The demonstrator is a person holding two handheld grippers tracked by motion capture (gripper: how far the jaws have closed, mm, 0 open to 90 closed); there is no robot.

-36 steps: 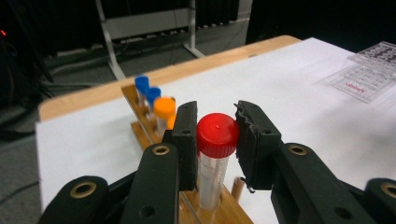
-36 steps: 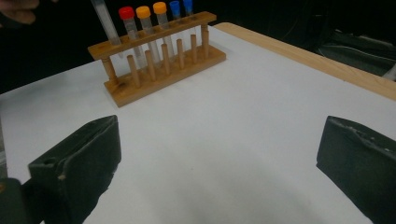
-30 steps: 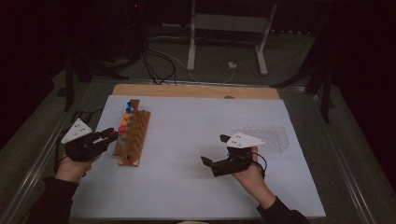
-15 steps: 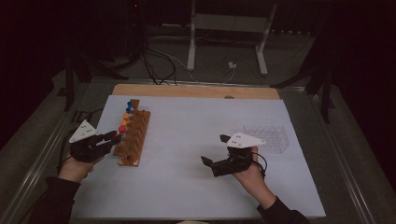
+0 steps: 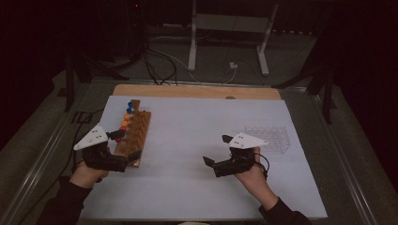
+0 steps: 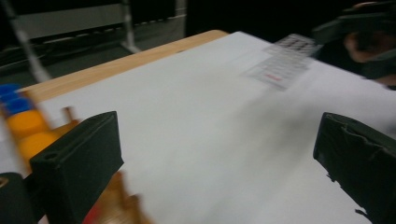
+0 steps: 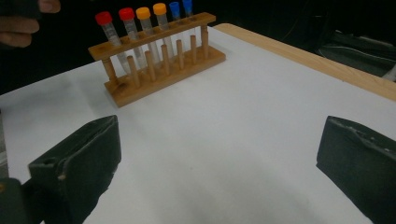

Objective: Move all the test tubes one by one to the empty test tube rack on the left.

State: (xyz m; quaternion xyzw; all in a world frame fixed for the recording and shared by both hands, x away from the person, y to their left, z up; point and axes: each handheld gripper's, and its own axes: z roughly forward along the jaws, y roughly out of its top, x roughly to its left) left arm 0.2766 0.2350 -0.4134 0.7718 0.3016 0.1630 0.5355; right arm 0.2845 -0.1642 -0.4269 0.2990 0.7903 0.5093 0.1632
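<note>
Beside the wooden tube rack [image 5: 133,136], the left gripper [image 5: 123,145] and right gripper [image 5: 219,152] hold their fingers wide.

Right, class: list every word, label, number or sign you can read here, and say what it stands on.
None can be read.
Clear rack: in the left gripper view, a red smudge on it, too blurred to read.
Tube caps in the wooden rack: plain colours, no lettering.
White sheet: blank.

Wooden table [image 5: 197,91] carried white sheet [image 5: 197,154]. On sheet: wooden tube rack [image 5: 135,136] at left, clear plastic rack [image 5: 272,138] at right, well apart.
</note>
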